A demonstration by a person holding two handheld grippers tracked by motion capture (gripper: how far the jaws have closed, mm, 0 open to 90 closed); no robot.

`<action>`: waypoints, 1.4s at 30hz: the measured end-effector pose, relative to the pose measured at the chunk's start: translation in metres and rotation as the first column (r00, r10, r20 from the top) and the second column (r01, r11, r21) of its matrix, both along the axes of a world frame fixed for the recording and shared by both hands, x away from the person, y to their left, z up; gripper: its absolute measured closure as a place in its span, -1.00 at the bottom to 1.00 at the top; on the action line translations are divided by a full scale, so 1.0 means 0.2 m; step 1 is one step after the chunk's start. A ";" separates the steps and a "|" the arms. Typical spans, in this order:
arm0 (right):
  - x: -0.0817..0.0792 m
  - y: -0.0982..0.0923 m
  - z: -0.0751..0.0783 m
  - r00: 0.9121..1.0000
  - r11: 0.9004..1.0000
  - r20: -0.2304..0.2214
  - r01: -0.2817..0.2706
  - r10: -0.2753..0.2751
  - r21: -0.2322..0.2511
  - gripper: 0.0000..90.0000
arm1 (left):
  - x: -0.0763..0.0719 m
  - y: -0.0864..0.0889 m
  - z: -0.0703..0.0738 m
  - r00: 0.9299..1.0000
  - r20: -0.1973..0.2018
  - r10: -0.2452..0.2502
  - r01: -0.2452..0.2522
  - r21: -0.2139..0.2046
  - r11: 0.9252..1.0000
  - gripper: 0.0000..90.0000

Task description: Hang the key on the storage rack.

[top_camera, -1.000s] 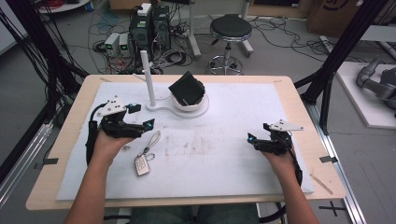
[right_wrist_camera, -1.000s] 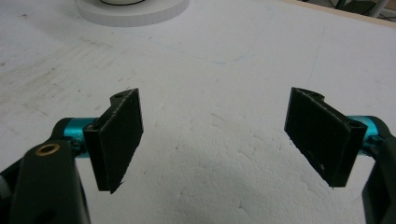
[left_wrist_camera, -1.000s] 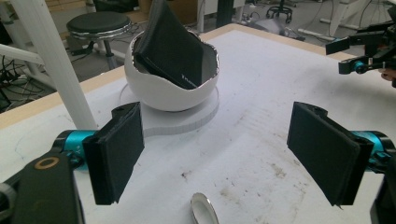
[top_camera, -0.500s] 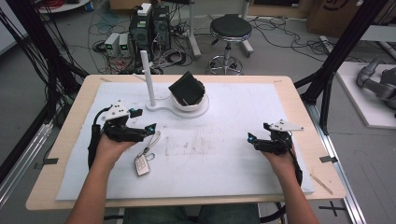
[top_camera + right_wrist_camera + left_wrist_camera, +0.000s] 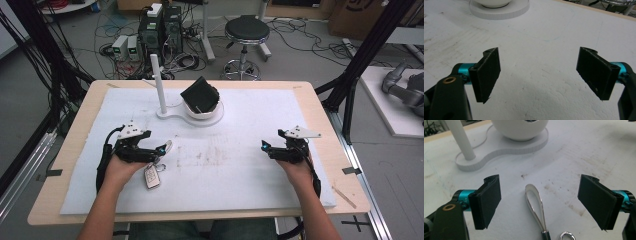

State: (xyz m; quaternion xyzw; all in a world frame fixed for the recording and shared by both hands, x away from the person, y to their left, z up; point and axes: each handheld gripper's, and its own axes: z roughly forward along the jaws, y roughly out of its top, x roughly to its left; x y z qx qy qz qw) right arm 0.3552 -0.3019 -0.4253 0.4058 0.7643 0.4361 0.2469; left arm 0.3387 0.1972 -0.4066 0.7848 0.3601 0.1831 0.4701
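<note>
A key set lies on the white mat: a dark key fob (image 5: 151, 176) and a silver metal loop (image 5: 167, 146) joined to it. My left gripper (image 5: 160, 150) hovers right over this set, open. In the left gripper view the silver loop (image 5: 534, 203) lies on the mat between the wide-apart jaws of the left gripper (image 5: 540, 195), touching neither, and a small ring (image 5: 567, 235) shows at the bottom edge. My right gripper (image 5: 265, 147) rests open over bare mat at the right. Nothing sits between the jaws of the right gripper (image 5: 537, 72).
A white stand (image 5: 172, 112) at the back middle carries an upright post (image 5: 159, 82) and a white bowl (image 5: 206, 112) holding a black object (image 5: 200, 94). The stand's base (image 5: 499, 150) lies just beyond the left jaws. The white mat (image 5: 225, 190) covers the wooden table (image 5: 345, 190).
My left gripper has moved toward the person and down over the key set, so the silver loop now lies between its jaws. The right gripper has stayed still.
</note>
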 end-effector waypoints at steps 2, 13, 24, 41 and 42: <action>0.01 0.01 0.00 1.000 1.000 -0.001 -0.005 0.005 0.003 -0.56 | -0.01 0.00 -0.03 1.000 -0.019 0.010 -0.010 0.022 1.000 -0.58; 0.04 0.07 0.00 1.000 1.000 -0.004 -0.028 0.028 0.000 -0.56 | -0.03 0.01 -0.14 0.995 -0.096 0.038 -0.027 0.116 0.993 -0.53; 0.04 0.08 0.00 1.000 1.000 -0.004 -0.030 0.030 -0.007 -0.56 | -0.01 0.01 -0.20 0.987 -0.144 0.071 -0.045 0.175 0.983 -0.08; 0.04 0.08 0.00 0.999 0.999 -0.001 -0.037 0.037 -0.013 -0.56 | -0.05 -0.04 -0.18 0.991 -0.133 -0.019 0.048 0.220 0.974 0.81; 0.04 0.09 0.00 0.999 0.999 -0.002 -0.039 0.039 -0.012 -0.56 | -0.05 -0.04 -0.18 0.990 -0.138 -0.022 0.051 0.213 0.976 0.81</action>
